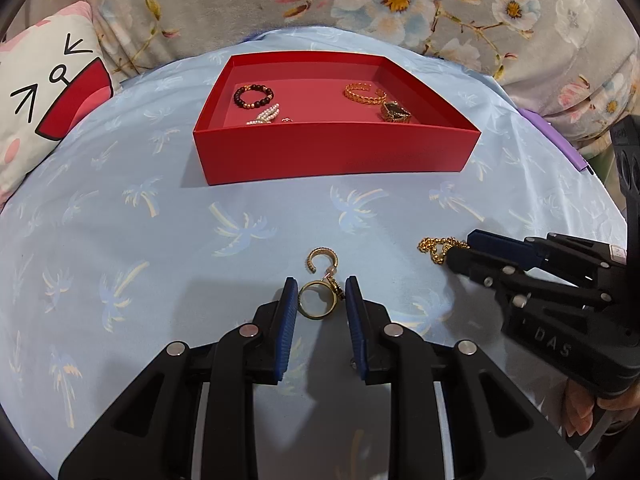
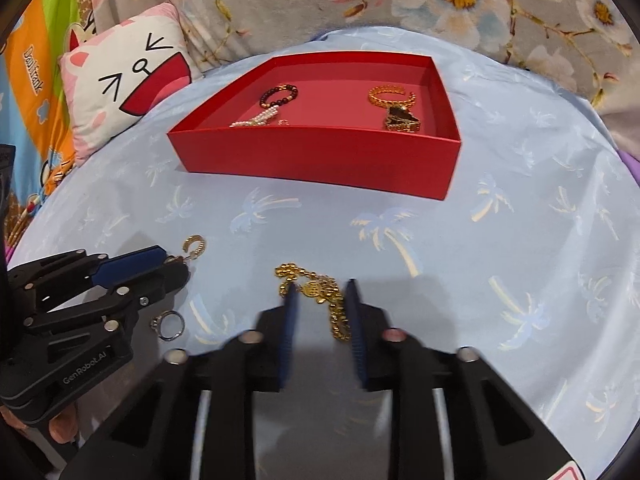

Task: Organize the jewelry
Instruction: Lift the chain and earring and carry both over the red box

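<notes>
A red box [image 1: 336,152] [image 2: 312,160] lies on the blue palm-print cloth and holds a dark bead bracelet [image 1: 253,97], a pearl piece [image 1: 265,116], a gold bangle [image 1: 365,94] and a dark gold piece [image 1: 395,112]. My left gripper [image 1: 321,298] is open around a gold ring [image 1: 318,302] on the cloth; a gold hook earring [image 1: 322,262] lies just beyond. My right gripper [image 2: 320,300] is open over a gold bead chain [image 2: 320,296], which also shows in the left wrist view [image 1: 438,249].
A cartoon-face pillow [image 1: 44,92] [image 2: 132,76] sits at the left and floral fabric [image 1: 400,0] behind the box. A small silver ring [image 2: 170,325] lies by the left gripper. Blue cloth [image 2: 520,240] spreads right of the chain.
</notes>
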A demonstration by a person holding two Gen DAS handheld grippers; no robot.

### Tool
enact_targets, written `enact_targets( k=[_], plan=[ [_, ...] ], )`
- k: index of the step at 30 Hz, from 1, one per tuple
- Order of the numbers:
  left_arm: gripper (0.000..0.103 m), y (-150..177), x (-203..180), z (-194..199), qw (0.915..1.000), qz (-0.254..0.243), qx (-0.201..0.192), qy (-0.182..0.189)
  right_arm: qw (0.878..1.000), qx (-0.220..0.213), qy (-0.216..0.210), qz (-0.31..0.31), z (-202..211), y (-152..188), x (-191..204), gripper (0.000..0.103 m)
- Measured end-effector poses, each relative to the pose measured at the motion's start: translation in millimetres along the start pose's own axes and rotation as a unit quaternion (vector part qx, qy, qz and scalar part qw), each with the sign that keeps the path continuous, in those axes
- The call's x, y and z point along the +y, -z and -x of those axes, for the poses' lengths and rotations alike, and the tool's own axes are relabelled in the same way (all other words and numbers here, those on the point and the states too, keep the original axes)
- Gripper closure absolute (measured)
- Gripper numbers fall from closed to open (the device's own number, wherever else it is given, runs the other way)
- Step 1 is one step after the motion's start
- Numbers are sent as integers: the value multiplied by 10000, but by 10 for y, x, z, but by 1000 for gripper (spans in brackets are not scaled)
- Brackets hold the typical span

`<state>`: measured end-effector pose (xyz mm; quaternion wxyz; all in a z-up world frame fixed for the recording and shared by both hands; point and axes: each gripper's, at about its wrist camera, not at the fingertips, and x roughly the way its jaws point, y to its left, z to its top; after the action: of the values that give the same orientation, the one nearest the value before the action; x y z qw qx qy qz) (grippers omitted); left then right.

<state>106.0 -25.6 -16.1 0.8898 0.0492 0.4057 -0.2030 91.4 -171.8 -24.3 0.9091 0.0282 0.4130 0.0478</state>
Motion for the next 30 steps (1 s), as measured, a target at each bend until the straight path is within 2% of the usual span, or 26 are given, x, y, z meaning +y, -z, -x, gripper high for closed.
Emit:
enact_targets(
  k=[10,19,30],
  plan=[
    [79,-4,12,19,10000,33,-24,20,9998,-82,-86,-135,103,23,-65,100],
    [79,-32,35,100,9999,110,-103,49,9990,-343,-148,-233,313,-44,-123,100],
    [79,-366,181,414,9986,230,-465,89,9960,-797,-273,-287,749,-355,-217,100]
  ],
)
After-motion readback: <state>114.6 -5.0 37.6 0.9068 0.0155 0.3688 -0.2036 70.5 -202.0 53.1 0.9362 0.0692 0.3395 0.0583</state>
